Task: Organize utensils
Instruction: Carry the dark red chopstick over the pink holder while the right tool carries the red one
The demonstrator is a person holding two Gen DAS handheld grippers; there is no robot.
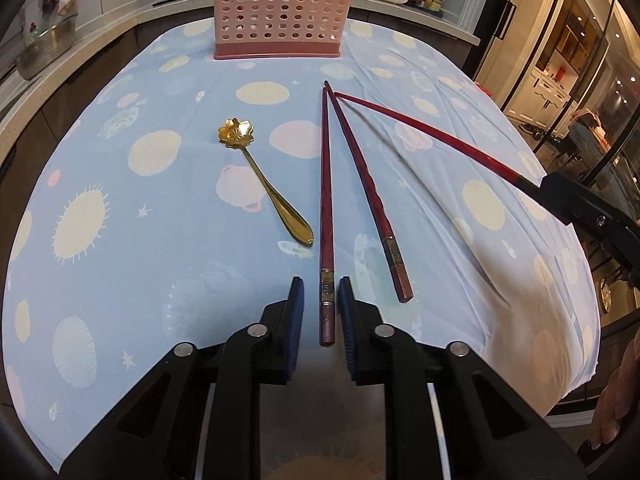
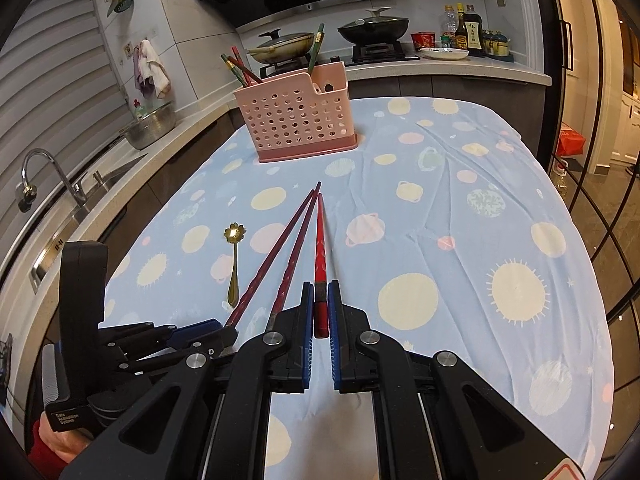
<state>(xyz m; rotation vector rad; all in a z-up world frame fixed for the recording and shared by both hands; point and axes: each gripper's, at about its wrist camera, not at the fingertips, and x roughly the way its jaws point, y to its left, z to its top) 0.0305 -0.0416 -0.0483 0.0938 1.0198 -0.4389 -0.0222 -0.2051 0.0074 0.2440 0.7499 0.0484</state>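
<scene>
Two dark red chopsticks lie on the blue tablecloth; one (image 1: 325,200) has its thick end between my left gripper's (image 1: 321,290) open pads, untouched, and the other (image 1: 370,196) lies just right of it. A gold flower spoon (image 1: 256,172) lies to their left. My right gripper (image 2: 320,300) is shut on a bright red chopstick (image 2: 320,240), held above the cloth with its tip by the others' tips; it shows in the left wrist view (image 1: 424,132) too. A pink perforated utensil holder (image 2: 296,118) stands at the table's far end with several chopsticks in it.
The table (image 2: 500,208) wears a planet-print cloth. A kitchen counter with a sink and tap (image 2: 44,176), a steel bowl (image 2: 150,126), two pans on a stove (image 2: 372,26) and sauce bottles (image 2: 468,32) runs along the left and back.
</scene>
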